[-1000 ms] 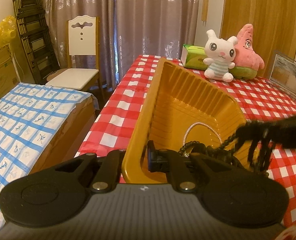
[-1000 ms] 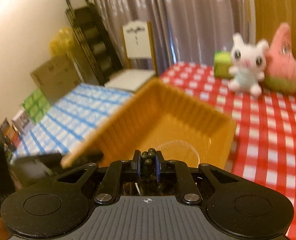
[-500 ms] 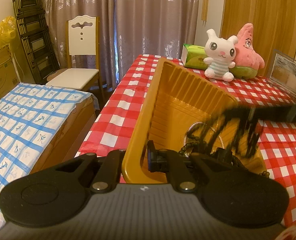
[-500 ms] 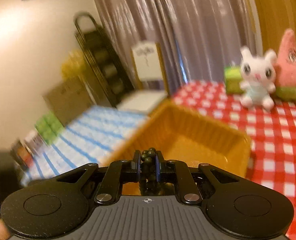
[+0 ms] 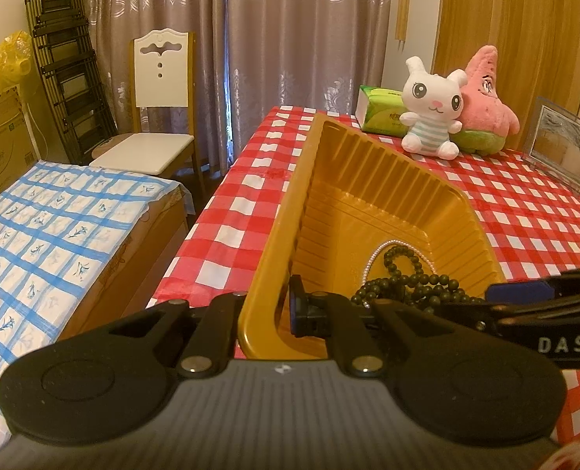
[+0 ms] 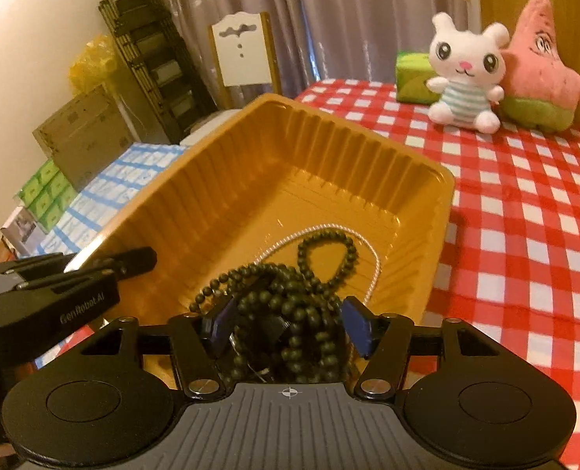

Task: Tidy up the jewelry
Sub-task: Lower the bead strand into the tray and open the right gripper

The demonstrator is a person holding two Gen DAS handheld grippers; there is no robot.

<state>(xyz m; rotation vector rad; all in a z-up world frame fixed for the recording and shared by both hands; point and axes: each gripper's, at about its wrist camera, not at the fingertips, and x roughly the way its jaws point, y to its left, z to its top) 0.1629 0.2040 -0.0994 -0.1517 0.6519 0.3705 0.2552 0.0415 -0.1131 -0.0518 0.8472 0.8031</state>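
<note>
Beads, dark green and strung in a long multi-loop strand (image 6: pixel 290 313), lie heaped at the near end of the amber plastic tray (image 6: pixel 251 164), low centre in the right wrist view, over a thin pearl chain (image 6: pixel 372 270) curving toward the tray's right wall. The right tool (image 6: pixel 286 327) has just been opening; its blue pads now stand spread on either side of the heap, pressing nothing. The left tool (image 5: pixel 264 305) is pressed together on the tray's near-left rim, lower centre in the left wrist view, tilting the tray off the red-checked worktop (image 5: pixel 525 211). Both strands look limp and light; they would probably sag, tangle and slide on smooth plastic. A bunched cluster of loops seems a surer hold than one strand; the pearl chain looks finer and likely snags easily.
</note>
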